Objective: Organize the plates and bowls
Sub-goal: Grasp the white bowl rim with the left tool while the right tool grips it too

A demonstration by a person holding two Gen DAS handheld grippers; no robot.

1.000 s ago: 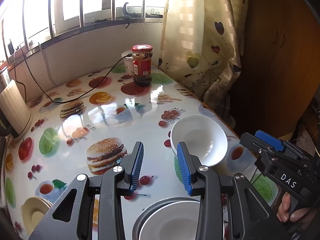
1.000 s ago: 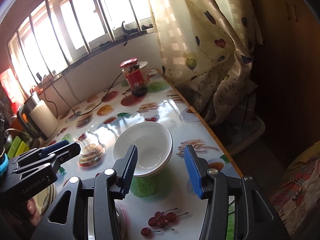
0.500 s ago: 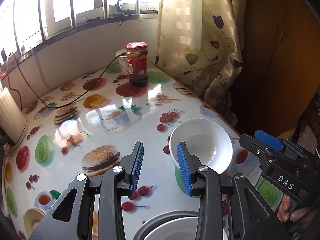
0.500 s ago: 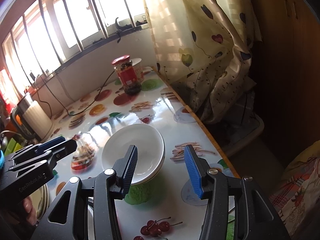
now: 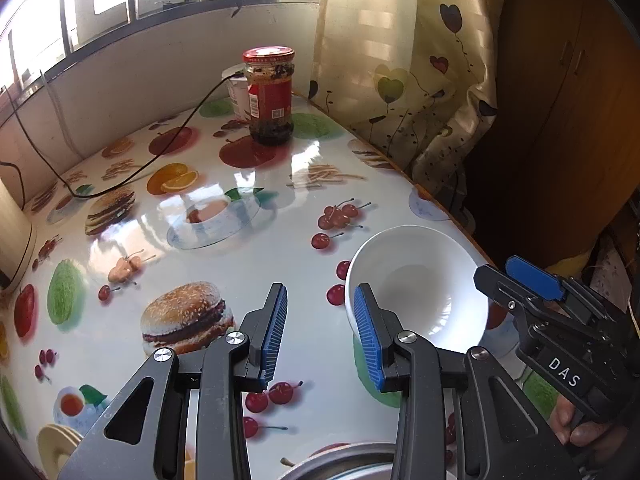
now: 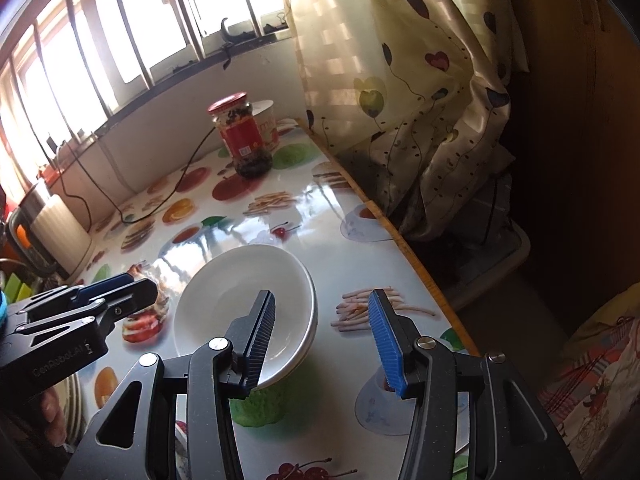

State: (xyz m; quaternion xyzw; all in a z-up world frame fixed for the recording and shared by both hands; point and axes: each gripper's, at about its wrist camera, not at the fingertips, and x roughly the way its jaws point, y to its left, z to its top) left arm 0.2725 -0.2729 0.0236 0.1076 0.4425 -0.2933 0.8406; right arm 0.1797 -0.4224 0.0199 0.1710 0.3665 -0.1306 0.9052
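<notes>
One surface [image 5: 224, 264]: glossy food-print cloth, barred window behind, heart-print curtain [image 5: 404, 64] at right | white bowl [image 5: 416, 284] near right edge | jar [image 5: 269, 96] at far end, black cable [image 5: 132, 168] trailing | left gripper [image 5: 320, 336] part open, empty, beside bowl | right gripper [image 6: 322, 340] part open, empty, one finger above bowl interior.

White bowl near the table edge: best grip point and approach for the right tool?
Pinch the rim of the white bowl on its near side, coming down from above. It sits upright and empty, with thin flared walls too wide to span. The right tool is open, with one finger already over the bowl's inside and the other outside the rim.
</notes>
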